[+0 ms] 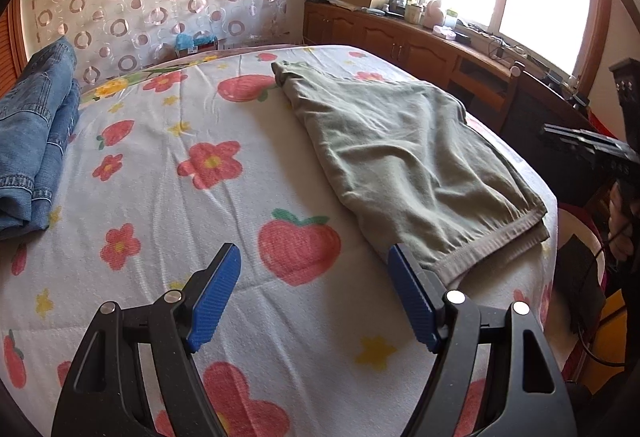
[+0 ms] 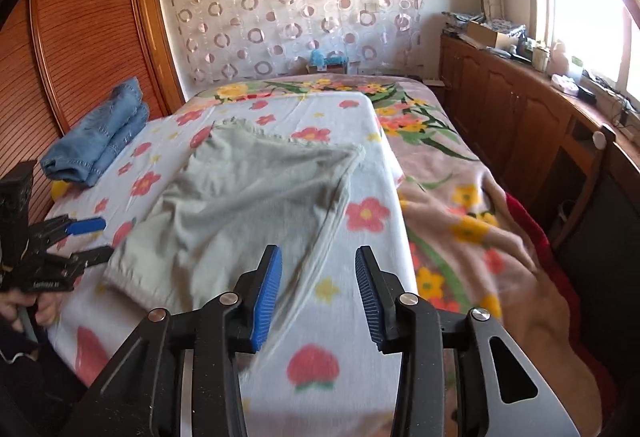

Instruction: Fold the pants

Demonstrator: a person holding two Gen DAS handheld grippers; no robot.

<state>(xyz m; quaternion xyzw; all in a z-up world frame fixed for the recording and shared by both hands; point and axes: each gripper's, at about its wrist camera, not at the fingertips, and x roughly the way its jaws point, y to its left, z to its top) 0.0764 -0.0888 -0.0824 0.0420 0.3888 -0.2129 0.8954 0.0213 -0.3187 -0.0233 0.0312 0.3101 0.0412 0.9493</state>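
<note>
Grey-green pants [image 1: 404,157] lie spread on the flower-print sheet [image 1: 200,205], folded lengthwise, with the hem end nearest me. They also show in the right wrist view [image 2: 248,197]. My left gripper [image 1: 314,293] is open and empty just above the sheet, its right finger beside the pants' near hem. It shows from the side in the right wrist view [image 2: 92,237]. My right gripper [image 2: 318,293] is open and empty, hovering over the sheet near the pants' right edge. Its body shows at the right edge of the left wrist view [image 1: 588,145].
Folded blue jeans [image 1: 36,141] lie at the bed's far left, also in the right wrist view [image 2: 100,137]. A floral blanket [image 2: 460,205] covers the bed's right side. A wooden cabinet [image 1: 400,37] with clutter runs under the window. A wooden headboard [image 2: 92,37] stands on the left.
</note>
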